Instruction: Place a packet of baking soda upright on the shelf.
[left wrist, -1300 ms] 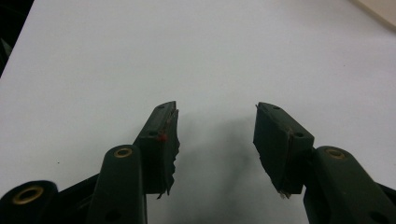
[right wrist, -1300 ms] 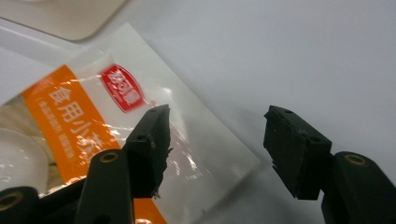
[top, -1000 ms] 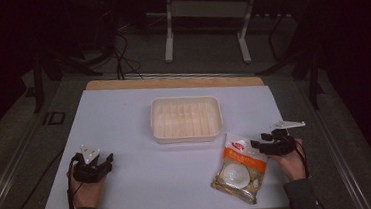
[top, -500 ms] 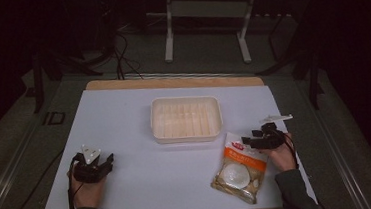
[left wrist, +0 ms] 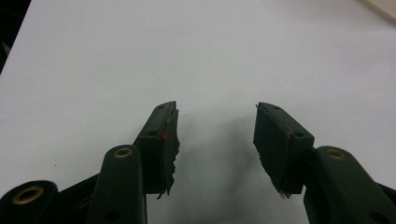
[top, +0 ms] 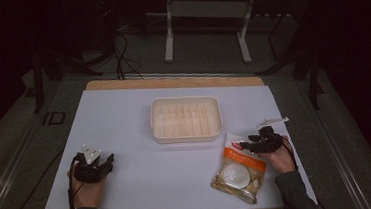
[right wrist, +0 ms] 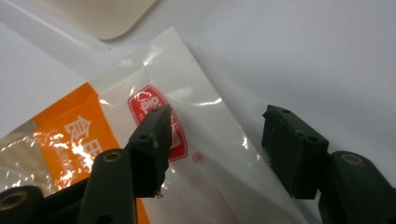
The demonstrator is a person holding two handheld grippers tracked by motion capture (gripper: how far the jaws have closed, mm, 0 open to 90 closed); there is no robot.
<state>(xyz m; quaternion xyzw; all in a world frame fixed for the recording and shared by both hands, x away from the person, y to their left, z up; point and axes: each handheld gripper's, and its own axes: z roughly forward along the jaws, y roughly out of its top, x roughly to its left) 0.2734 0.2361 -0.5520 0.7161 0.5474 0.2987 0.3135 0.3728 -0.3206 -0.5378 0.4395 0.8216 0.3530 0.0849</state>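
Surface [top: 124, 119] covered in a white sheet, wood showing at the far and near edges. Cream plastic tray [top: 186, 118] sits toward the middle of the far half, empty as far as the high view shows. Snack bag [top: 238, 168], clear film with orange and red print and a round pale item inside, lies flat near the near right corner, just off the tray's near right corner and apart from it.

Right hand-held gripper [top: 244, 145] sits at the bag's top sealed end. In the right gripper view its jaws stand wide apart over that end of the bag [right wrist: 187, 140]: one jaw over the red logo, the other off to the side above the bare sheet. Nothing pinched between them; whether the lower jaw tip touches the film, cannot tell.

Left hand-held gripper [top: 107, 163] rests by the near left corner, well apart from bag and tray. Its own view [left wrist: 215, 135] shows jaws spread wide over blank sheet, holding nothing.

Progress, as a judgement: early stage. The work in hand looks like picking up the bag, likely for the tray. Reach to the bag is about done, the grip is not made, the bag is not lifted, the tray has nothing in it. Left: close on the sealed edge, lift, carry, place.
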